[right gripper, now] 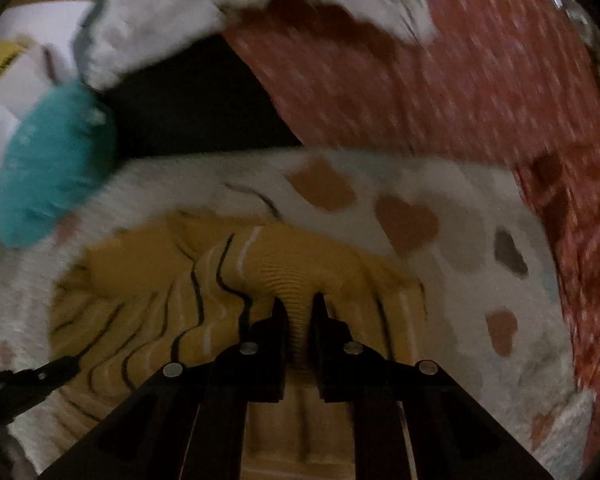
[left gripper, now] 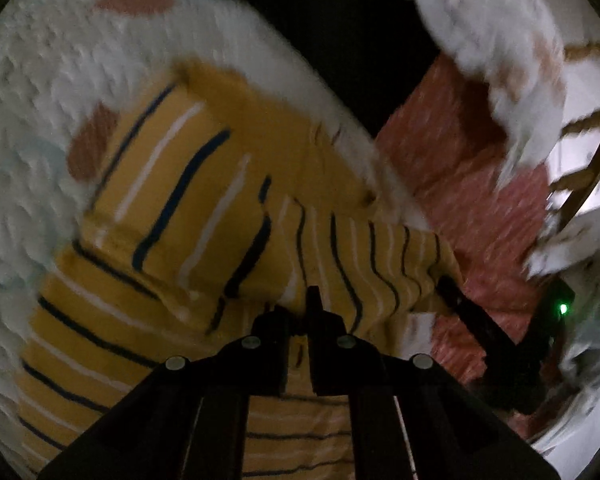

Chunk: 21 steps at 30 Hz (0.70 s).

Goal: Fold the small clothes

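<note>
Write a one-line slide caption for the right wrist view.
Right gripper, jaws pinching a ribbed fold of the yellow striped garment on a fluffy heart-patterned blanket.

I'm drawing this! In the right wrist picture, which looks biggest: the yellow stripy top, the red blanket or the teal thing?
1. Red blanket and yellow stripy top: about alike, so no ranking; the top lies nearer the camera.
2. Teal thing: plainly smallest.

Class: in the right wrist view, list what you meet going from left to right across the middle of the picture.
teal cloth → yellow striped garment → right gripper → white fleece blanket with hearts → red patterned fabric
</note>
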{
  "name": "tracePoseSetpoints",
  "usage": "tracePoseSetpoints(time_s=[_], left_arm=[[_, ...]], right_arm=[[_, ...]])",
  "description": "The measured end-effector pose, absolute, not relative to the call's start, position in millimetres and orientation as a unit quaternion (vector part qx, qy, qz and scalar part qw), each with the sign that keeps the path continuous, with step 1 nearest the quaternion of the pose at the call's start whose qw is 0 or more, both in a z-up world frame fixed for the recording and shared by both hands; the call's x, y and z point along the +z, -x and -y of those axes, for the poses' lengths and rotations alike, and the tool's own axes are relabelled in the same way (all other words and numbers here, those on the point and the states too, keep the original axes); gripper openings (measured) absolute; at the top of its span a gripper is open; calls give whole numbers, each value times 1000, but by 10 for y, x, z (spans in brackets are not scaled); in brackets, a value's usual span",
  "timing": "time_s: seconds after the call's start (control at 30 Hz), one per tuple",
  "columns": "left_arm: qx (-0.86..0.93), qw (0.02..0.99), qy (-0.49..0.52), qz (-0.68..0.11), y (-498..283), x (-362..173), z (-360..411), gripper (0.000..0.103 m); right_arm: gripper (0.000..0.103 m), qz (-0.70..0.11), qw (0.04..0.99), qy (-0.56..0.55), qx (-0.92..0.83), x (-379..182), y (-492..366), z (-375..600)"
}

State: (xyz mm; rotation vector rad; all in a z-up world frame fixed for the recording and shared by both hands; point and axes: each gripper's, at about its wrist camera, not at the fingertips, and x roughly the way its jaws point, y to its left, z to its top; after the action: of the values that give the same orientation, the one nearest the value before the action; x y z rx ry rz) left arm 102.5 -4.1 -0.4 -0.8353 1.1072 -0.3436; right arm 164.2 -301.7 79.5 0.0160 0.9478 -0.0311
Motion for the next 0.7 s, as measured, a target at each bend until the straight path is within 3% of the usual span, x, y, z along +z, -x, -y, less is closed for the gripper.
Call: tracePoseSetpoints(time_s=[0.3,0.47,0.6,0.7], left_arm=[[-158,722,361,-568,-984,-296,223,10],[-167,723,358,-567,-847,-237,22,10],[-163,745,358,-538,-746,-70,-284,10],[-98,782,336,-515,-739,35,-491,10]], right_arm=[[14,-504,862,-20,-51,254,-1539,3358],[44,-506,859,-48,-65,297,-1497,3565],[56,-465,875,-111,-74,573,-1286,3826],[57,-458,873,-149,-76,645,-1168,3983]])
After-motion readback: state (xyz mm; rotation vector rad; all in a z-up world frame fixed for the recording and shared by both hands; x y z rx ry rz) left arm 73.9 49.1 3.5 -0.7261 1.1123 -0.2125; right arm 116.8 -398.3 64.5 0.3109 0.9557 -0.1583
